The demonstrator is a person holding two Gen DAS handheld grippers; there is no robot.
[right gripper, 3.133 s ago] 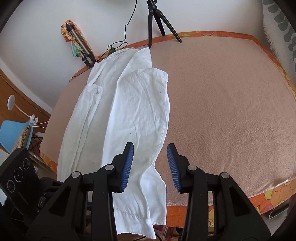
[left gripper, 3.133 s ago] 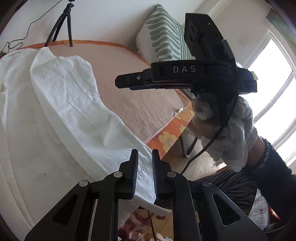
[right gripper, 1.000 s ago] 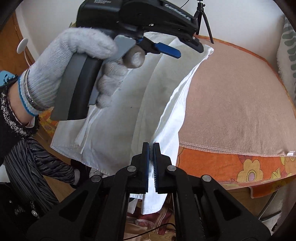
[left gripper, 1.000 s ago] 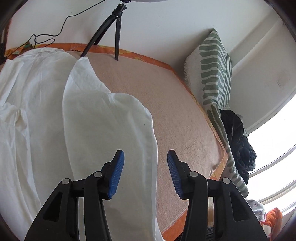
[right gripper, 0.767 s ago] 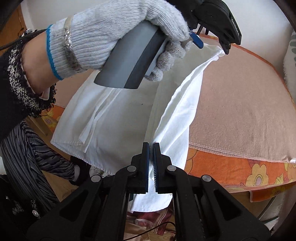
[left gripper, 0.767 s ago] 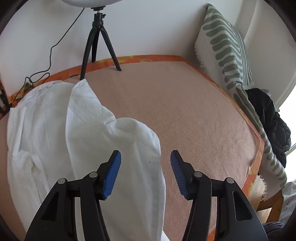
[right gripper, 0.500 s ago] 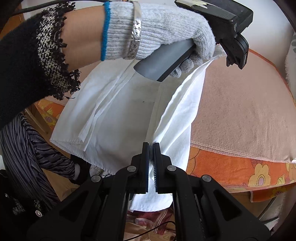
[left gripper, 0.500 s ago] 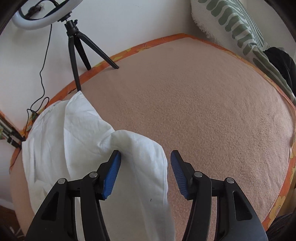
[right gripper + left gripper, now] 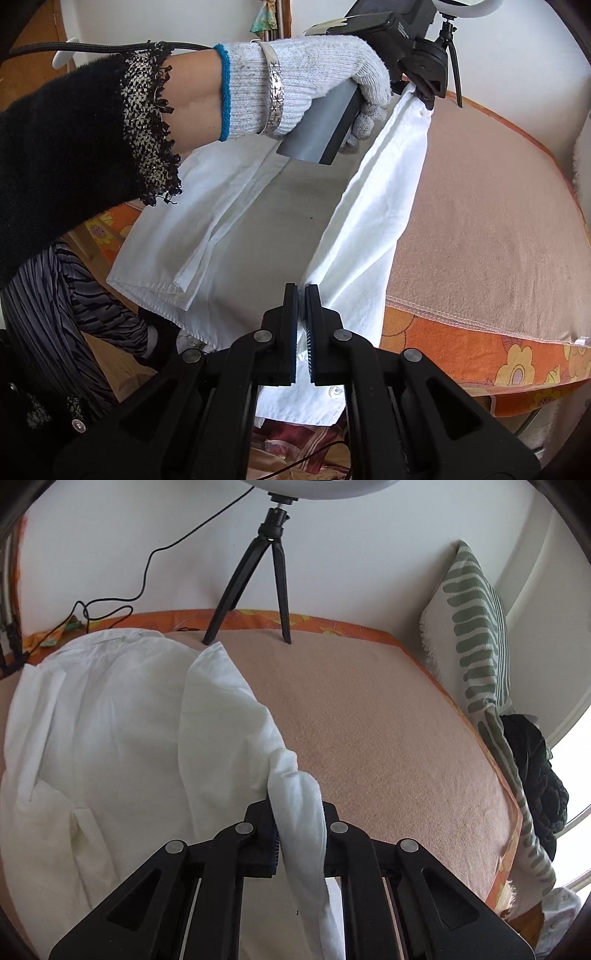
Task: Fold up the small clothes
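Observation:
A white garment [image 9: 110,720] lies spread on the pink blanket [image 9: 369,720] of a bed, with one side folded over. My left gripper [image 9: 297,810] is at that folded edge, its jaws closing, and a bunched fold of the cloth is pinched between them. The right wrist view shows the same left gripper [image 9: 424,92], held in a gloved hand [image 9: 303,81], gripping the far end of the fold. My right gripper [image 9: 302,295] is shut on the near hem of the garment [image 9: 376,206], which hangs over the bed's edge.
A black tripod [image 9: 273,572] stands at the far edge of the bed, with a cable [image 9: 147,572] beside it. A striped cushion [image 9: 476,627] and dark clothes [image 9: 535,768] lie at the right. An orange flowered sheet [image 9: 480,354] shows along the near edge.
My left gripper moved onto the folded edge and closed on it, bunching the cloth. The right gripper stayed shut on the hem.

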